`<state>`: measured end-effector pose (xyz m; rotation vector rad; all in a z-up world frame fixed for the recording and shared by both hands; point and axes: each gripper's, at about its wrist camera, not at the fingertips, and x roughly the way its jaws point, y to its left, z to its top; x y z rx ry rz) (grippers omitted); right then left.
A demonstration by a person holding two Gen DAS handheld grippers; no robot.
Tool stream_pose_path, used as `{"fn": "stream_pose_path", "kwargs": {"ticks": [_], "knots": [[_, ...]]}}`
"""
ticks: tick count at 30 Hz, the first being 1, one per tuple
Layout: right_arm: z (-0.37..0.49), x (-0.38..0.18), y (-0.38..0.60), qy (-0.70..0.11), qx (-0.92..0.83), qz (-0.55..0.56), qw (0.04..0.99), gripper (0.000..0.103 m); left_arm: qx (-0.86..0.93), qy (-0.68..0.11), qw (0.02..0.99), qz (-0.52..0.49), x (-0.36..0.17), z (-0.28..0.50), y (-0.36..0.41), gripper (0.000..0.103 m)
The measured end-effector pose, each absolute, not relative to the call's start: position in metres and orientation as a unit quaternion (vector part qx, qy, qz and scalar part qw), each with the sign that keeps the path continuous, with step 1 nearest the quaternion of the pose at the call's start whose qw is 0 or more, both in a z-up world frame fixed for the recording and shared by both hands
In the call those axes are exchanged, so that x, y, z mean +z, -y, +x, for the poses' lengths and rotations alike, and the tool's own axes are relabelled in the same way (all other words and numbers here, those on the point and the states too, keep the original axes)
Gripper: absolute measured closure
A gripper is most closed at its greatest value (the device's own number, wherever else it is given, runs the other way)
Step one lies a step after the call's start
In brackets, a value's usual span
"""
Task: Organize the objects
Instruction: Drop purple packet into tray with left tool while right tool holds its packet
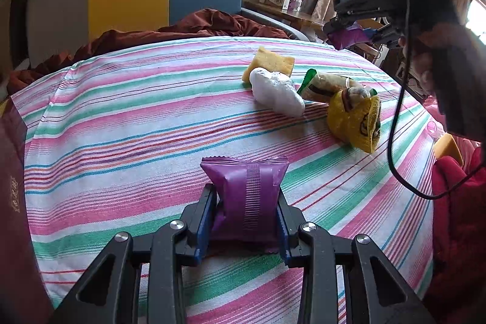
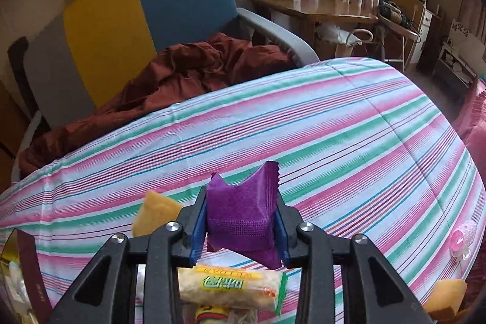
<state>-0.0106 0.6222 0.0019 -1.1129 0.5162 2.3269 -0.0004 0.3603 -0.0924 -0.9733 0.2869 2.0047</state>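
Note:
My left gripper (image 1: 246,202) is shut on a purple snack packet (image 1: 246,193), held low over the striped cloth (image 1: 121,123). My right gripper (image 2: 240,208) is shut on another purple packet (image 2: 243,217), raised above the table; it shows in the left wrist view (image 1: 349,35) at the upper right. On the cloth lie a yellow cake packet (image 1: 270,63), a white wrapped item (image 1: 276,91), a green-edged roll packet (image 1: 325,85) and a yellow snack bag (image 1: 355,119). The roll packet (image 2: 231,287) and cake packet (image 2: 155,214) lie under the right gripper.
A dark red box (image 1: 12,187) stands at the left table edge. A yellow-and-blue armchair (image 2: 145,14) with a rust-brown blanket (image 2: 188,72) stands behind the table. A wooden desk (image 2: 313,8) with a white box is at the back. A pink object (image 2: 461,239) lies at the right.

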Motion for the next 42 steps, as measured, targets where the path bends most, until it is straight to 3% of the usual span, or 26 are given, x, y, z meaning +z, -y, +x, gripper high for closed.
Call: {"fn": "stream_pose_path", "kwargs": {"ticks": [5,13,22,42], "knots": [[0.0,0.0,-0.57,-0.201,0.868,-0.419,0.174,0.067,0.809,-0.12,0.423,-0.389,-0.09,0.002,-0.358,0.067],[-0.013,-0.045,-0.501,-0.147,0.85,-0.503,0.057,0.067,0.818,-0.145,0.407,-0.379,-0.085,0.02,-0.338,0.068],[-0.019,-0.079,-0.48,-0.087,0.814,-0.571,0.056,0.067,0.825,-0.134,0.401,-0.376,-0.066,0.04,-0.305,0.068],[-0.018,-0.08,-0.48,-0.089,0.814,-0.571,0.058,0.067,0.866,-0.104,0.354,-0.338,-0.009,0.042,-0.249,0.068]]}}
